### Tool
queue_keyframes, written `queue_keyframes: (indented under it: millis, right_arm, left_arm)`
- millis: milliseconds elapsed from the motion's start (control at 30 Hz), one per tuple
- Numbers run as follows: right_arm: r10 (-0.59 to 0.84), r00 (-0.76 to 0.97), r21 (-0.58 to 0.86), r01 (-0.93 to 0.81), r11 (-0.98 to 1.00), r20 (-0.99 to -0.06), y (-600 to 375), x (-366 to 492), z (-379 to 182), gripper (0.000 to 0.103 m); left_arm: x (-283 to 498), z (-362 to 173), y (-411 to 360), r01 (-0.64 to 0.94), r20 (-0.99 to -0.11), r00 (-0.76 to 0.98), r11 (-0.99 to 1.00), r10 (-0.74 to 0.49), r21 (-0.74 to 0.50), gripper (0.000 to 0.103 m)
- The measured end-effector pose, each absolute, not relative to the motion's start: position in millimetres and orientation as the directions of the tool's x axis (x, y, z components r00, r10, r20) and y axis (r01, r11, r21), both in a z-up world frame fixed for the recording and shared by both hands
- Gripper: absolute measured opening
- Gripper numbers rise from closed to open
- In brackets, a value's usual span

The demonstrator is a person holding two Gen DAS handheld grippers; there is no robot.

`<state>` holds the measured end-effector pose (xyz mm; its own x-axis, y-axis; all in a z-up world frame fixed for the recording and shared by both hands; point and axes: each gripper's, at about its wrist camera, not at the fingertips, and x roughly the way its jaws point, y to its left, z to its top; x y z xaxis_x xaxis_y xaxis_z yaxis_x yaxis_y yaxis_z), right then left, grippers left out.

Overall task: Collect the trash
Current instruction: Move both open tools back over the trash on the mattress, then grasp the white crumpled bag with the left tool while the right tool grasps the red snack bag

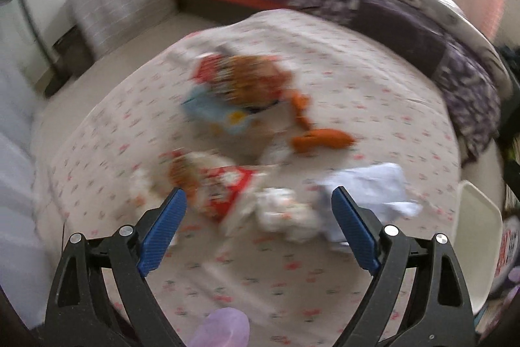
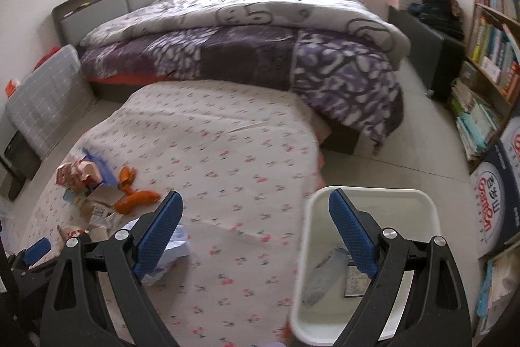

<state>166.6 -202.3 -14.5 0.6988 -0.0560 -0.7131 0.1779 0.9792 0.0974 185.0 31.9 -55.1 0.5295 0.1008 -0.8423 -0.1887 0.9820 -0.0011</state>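
Trash lies on a cherry-print sheet (image 1: pixel 373 106). In the blurred left wrist view I see a red snack wrapper (image 1: pixel 224 187), crumpled white paper (image 1: pixel 286 213), a pale blue paper (image 1: pixel 373 187), an orange wrapper (image 1: pixel 321 139) and a red and blue package (image 1: pixel 234 86). My left gripper (image 1: pixel 258 195) is open and empty, just above the wrapper and white paper. My right gripper (image 2: pixel 255 199) is open and empty, over the edge of the sheet (image 2: pixel 227 135) beside a white bin (image 2: pixel 370 200) that holds some trash. The trash pile (image 2: pixel 104 200) lies at its left.
A bed with a purple and white quilt (image 2: pixel 260 54) stands behind the sheet. A grey cushion (image 2: pixel 42 109) leans at the left. Bookshelves (image 2: pixel 490 54) and printed boxes (image 2: pixel 494 200) line the right. The bin's rim shows in the left wrist view (image 1: pixel 477 230).
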Motion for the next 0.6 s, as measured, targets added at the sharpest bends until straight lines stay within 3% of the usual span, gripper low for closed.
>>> queue_keyframes:
  millis: [100, 233, 400, 600]
  right_arm:
    - [-0.033, 0.694, 0.089, 0.139, 0.986, -0.72, -184.0, 172.5, -18.2, 0.089]
    - [-0.009, 0.685, 0.066, 0.083, 0.994, -0.728, -160.5, 179.2, -23.6, 0.089]
    - [0.062, 0.68, 0.061, -0.026, 0.998, -0.73, -130.4, 187.8, -31.8, 0.089]
    - [0.184, 0.648, 0.037, -0.233, 0.972, -0.739, -75.8, 198.4, -47.1, 0.089]
  left_arm:
    - [183.8, -63.8, 67.8, -0.286, -0.871, 0.472, 0.958, 0.135, -0.007, 0.087]
    - [183.8, -86.2, 117.6, -0.391, -0.931, 0.353, 0.918, 0.092, -0.057, 0.085]
    - [192.9, -108.5, 145.0, -0.427, -0.96, 0.275, 0.901, 0.052, -0.074, 0.081]
    - [200.4, -128.0, 154.4, -0.425, -0.974, 0.228, 0.899, -0.006, -0.105, 0.063]
